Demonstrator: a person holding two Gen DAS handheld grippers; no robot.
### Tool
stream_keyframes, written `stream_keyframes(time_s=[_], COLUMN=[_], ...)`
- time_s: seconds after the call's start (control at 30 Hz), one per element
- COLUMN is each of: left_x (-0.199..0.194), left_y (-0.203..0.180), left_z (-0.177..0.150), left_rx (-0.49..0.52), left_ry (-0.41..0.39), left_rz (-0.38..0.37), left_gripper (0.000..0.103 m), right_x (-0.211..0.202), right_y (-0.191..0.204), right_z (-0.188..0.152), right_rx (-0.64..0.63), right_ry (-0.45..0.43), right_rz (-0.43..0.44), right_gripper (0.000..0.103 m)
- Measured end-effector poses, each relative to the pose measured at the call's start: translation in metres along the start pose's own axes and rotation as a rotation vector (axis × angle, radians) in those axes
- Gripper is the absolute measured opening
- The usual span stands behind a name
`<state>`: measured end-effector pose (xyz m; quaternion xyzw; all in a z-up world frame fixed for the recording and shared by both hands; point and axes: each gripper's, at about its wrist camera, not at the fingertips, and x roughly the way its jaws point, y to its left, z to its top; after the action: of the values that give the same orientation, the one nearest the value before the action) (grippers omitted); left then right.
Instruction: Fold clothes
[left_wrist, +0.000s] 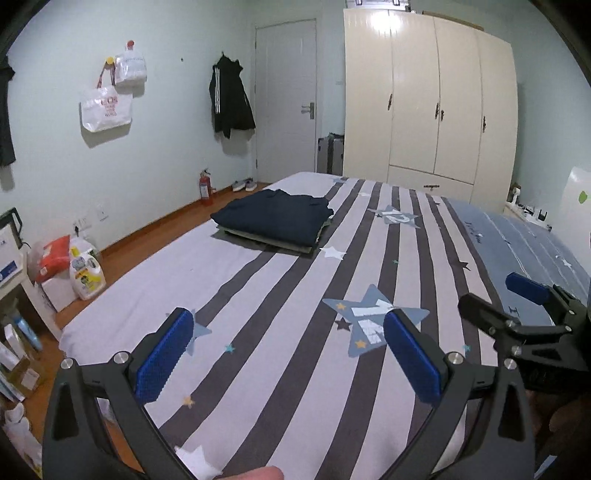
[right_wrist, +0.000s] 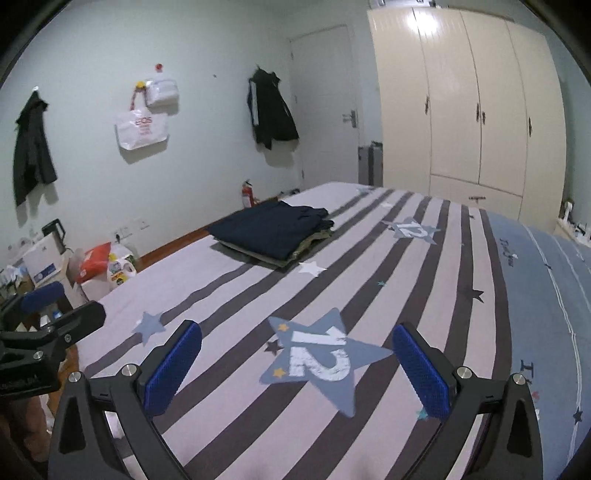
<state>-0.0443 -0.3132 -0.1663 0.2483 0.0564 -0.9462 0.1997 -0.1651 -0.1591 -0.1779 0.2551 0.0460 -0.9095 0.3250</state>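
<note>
A stack of folded clothes (left_wrist: 275, 221), dark navy on top with an olive piece beneath, lies on the far left part of the striped bed (left_wrist: 258, 295); it also shows in the right wrist view (right_wrist: 273, 230). My left gripper (left_wrist: 288, 338) is open and empty above the near part of the bed. My right gripper (right_wrist: 297, 349) is open and empty over a blue star print on the bed (right_wrist: 424, 280). Each gripper shows at the edge of the other's view, the right one (left_wrist: 517, 299) and the left one (right_wrist: 55, 306).
A cream wardrobe (left_wrist: 432, 103) stands past the bed's far end, beside a white door (left_wrist: 286, 96) and a grey suitcase (left_wrist: 330, 153). A dark jacket (left_wrist: 231, 99) and bags (left_wrist: 107, 107) hang on the left wall. Detergent jugs (left_wrist: 86, 273), boxes and a fire extinguisher (left_wrist: 205, 188) sit on the floor at left.
</note>
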Motion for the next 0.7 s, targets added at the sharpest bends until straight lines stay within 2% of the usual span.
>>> stream_keyframes(time_s=[0.2, 0.37, 0.53, 0.7], left_x=[-0.072, -0.142, -0.207, -0.239], left_y=[0.003, -0.002, -0.008, -0.018], left_z=[-0.011, 0.003, 0.012, 0.019], left_rx=[-0.028, -0.028, -0.058, -0.041], left_ry=[-0.007, -0.028, -0.090, -0.109], left_rz=[0.003, 0.028, 0.005, 0.008], left_gripper=[0.102, 0.102, 0.102, 0.102], right_x=[-0.057, -0.127, -0.194, -0.240], right_y=[0.023, 0.030, 0.041, 0.047], right_z=[-0.017, 0.000, 0.017, 0.026], right_rx=[0.008, 0.027, 0.000, -0.012], right_ry=[-0.028, -0.024, -0.059, -0.098], right_rz=[0.020, 0.036, 0.033, 0.017], right_gripper=[0.102, 0.102, 0.102, 0.102])
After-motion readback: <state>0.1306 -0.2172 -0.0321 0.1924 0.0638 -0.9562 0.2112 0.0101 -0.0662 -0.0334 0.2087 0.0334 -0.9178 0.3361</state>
